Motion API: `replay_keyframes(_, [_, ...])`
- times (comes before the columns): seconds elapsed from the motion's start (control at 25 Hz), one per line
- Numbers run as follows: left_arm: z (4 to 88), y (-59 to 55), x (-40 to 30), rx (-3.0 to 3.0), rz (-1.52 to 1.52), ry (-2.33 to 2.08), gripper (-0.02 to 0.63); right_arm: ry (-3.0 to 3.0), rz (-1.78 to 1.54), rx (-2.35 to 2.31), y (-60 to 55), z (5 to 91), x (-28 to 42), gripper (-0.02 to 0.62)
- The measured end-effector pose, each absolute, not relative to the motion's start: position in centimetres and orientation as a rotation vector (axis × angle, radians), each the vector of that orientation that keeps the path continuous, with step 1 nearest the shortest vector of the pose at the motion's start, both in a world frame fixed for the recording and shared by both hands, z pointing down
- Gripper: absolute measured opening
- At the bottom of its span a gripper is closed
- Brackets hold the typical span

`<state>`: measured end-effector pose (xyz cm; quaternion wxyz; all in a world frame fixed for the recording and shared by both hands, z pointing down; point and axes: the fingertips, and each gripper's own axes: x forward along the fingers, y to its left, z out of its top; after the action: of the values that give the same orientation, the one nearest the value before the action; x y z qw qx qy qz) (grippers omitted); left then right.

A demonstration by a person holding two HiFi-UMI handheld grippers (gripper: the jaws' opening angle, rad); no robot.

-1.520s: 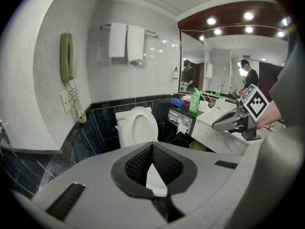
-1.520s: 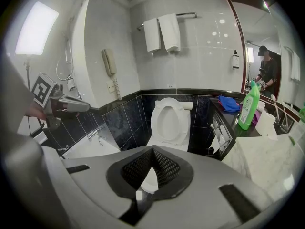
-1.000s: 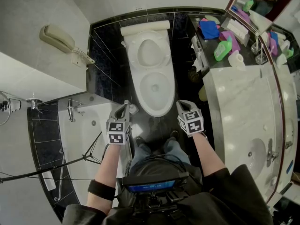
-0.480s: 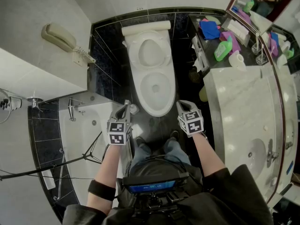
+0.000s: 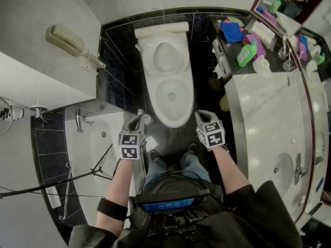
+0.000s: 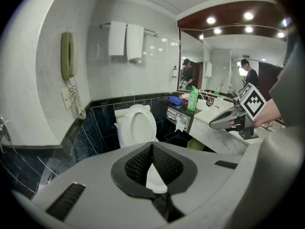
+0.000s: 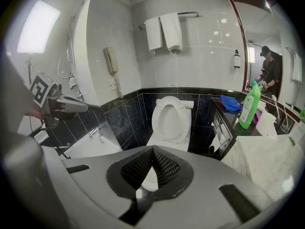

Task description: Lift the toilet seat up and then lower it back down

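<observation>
The white toilet (image 5: 170, 94) stands against the black tiled back wall, straight ahead of both grippers. Its seat (image 7: 171, 118) looks raised, upright against the tank, and the bowl lies open below it. My left gripper (image 5: 138, 113) hovers short of the bowl's front left, shut and holding nothing. My right gripper (image 5: 199, 113) hovers short of the front right, its jaws also meeting with nothing between them. Neither touches the toilet. The left gripper view shows the raised seat (image 6: 137, 124) and the right gripper (image 6: 213, 124) beside it.
A bathtub (image 5: 98, 138) lies at the left, with a wall phone (image 5: 64, 40) above it. A marble vanity (image 5: 269, 112) with a sink runs along the right. A dark shelf (image 5: 243, 40) holds bottles and cloths. Toilet paper holders (image 5: 220, 61) hang right of the bowl.
</observation>
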<state>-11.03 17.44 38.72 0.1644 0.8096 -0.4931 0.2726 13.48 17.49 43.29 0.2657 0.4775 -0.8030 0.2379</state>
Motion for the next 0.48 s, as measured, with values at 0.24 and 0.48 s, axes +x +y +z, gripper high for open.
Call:
replay_keyframes(0.24, [38.67,17.30,-10.84,2.318,0.769,-1.400,0.000,-2.161,0.631,1.297,17.22,43.69,13.85,0.014])
replay_keyframes(0.48, [38.91,17.05,-10.82,2.317,0.766,-1.400,0.000,-2.160,0.629,1.296,17.06,43.98,13.89,0.014])
